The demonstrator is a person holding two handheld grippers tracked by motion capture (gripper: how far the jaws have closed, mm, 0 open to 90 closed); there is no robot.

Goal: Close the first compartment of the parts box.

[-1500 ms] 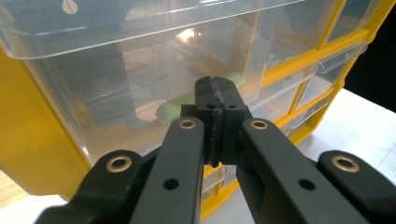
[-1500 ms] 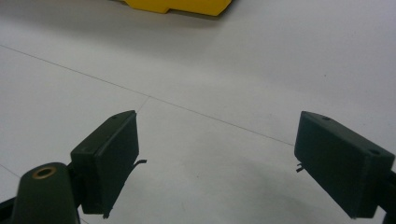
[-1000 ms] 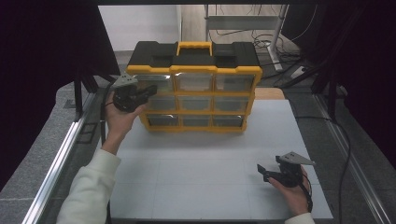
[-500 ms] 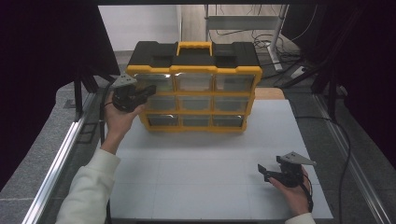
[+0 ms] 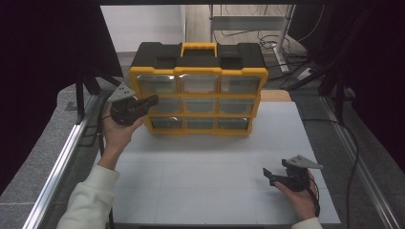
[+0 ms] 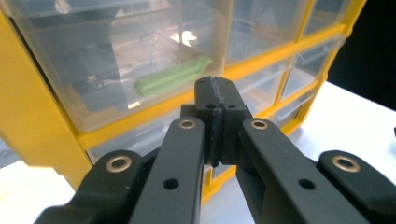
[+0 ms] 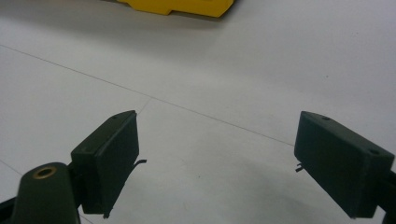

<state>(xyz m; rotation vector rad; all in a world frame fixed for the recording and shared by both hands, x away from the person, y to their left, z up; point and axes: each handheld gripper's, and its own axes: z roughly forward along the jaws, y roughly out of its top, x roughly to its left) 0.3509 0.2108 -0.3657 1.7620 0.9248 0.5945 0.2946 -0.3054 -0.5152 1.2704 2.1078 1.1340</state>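
White table (image 5: 215, 176) carries the yellow drawer organiser (image 5: 198, 90) at upper centre, where the left tool (image 5: 152, 100) stays pressed together at its left drawers (nothing moved lately), right tool (image 5: 268, 175) spread apart, lower right.

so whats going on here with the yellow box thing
A person holds a gripper in each hand at a white table. The left gripper, jaws shut with nothing between them, is up against the left side of a yellow and black drawer organizer, near its middle-row drawer; a green item lies in a clear drawer just beyond its tips. The right gripper waits open, low over the bare table near the front right.
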